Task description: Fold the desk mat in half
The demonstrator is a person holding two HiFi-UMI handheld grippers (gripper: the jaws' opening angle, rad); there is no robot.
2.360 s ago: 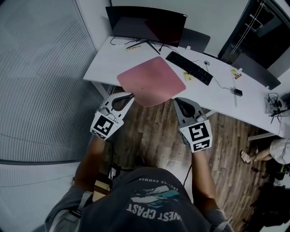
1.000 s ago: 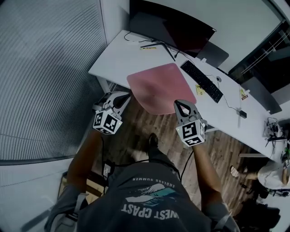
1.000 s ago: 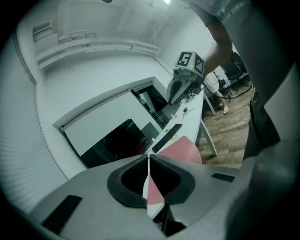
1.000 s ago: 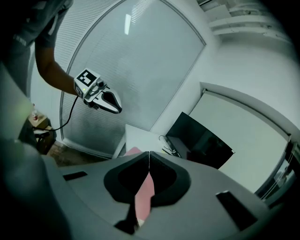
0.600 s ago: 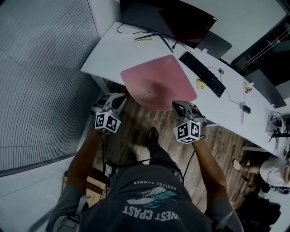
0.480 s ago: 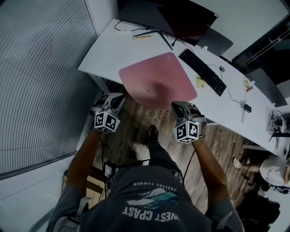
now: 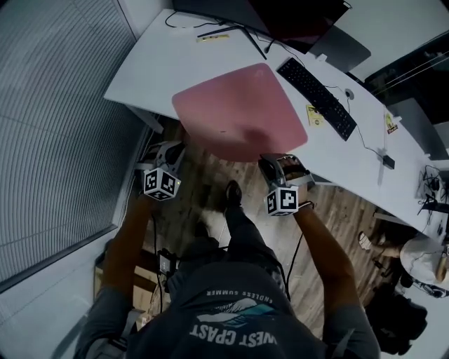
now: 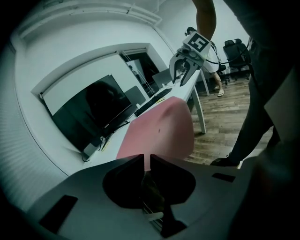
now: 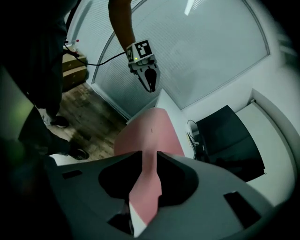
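Two grippers meet the pink desk mat (image 7: 235,112) at the white desk's (image 7: 151,59) near edge: your right gripper (image 7: 278,163) clamps the overhanging rim, while your left gripper (image 7: 170,148), jaws pressed together, sits just beside the mat's corner.

mat (image 7: 235,112) lay pink on white desk (image 7: 151,59), near edge overhanging wood floor (image 7: 344,210) | left gripper (image 7: 174,148) at mat's near-left corner | right gripper (image 7: 276,161) at its near-right edge | keyboard (image 7: 317,98) just right of mat | monitor (image 7: 295,10) at far edge | shoe (image 7: 232,193) between grippers, nearer
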